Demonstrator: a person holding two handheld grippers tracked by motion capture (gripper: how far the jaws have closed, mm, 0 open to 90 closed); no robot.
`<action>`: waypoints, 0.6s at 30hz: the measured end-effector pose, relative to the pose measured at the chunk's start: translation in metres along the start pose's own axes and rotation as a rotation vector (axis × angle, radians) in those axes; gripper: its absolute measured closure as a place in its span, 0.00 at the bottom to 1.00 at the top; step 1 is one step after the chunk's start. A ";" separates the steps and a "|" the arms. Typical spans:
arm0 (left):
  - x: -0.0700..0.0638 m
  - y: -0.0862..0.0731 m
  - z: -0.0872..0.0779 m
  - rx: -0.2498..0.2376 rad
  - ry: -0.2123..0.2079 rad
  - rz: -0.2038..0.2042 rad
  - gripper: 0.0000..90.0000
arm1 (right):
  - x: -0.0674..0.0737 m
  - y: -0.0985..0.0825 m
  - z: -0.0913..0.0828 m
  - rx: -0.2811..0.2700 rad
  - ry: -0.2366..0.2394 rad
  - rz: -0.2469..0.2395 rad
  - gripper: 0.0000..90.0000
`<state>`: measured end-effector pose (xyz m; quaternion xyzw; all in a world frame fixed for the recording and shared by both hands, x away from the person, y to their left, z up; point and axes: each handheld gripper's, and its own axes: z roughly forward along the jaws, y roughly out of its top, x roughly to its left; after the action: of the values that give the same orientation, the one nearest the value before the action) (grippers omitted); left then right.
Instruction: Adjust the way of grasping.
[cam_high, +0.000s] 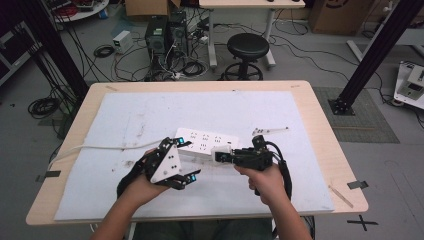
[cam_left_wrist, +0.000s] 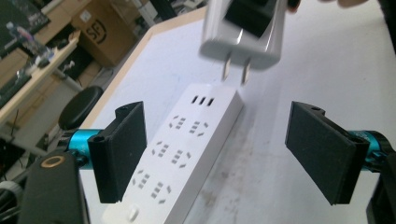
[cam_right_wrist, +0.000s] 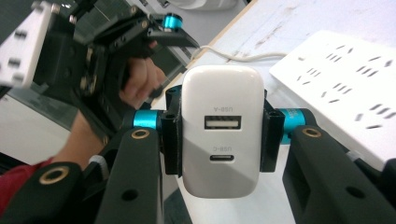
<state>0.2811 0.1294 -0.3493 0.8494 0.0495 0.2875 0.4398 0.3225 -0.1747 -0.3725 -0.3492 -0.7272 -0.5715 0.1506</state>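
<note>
- I am pinching the charger (cam_right_wrist: 222, 135) in my right gripper (cam_right_wrist: 222, 140); its 2 prongs are hanging above the power strip (cam_left_wrist: 180, 154), so misalignment risks scraping.
- My left gripper (cam_left_wrist: 224, 154) is spread and gripping nothing, so the strip could slide.

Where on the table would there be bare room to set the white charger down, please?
The white mat is bare behind the power strip toward the far edge, and along the right side beyond the small white clip. The near-right corner is free too. It is crowded in the middle, where the left gripper, the right gripper holding the charger, and the strip meet.
</note>
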 end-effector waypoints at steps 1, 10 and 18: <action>0.004 0.000 -0.003 0.015 0.003 0.001 0.23 | 0.000 0.002 -0.003 -0.002 -0.010 -0.013 0.70; 0.035 -0.004 -0.016 0.157 -0.056 -0.058 0.22 | 0.003 0.015 -0.017 0.025 -0.067 -0.061 0.70; 0.062 -0.011 -0.038 0.195 -0.075 -0.122 0.20 | 0.004 0.032 -0.034 0.061 -0.139 -0.128 0.70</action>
<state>0.3147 0.1844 -0.3136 0.8937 0.1122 0.2223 0.3732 0.3350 -0.2020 -0.3361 -0.3361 -0.7738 -0.5318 0.0736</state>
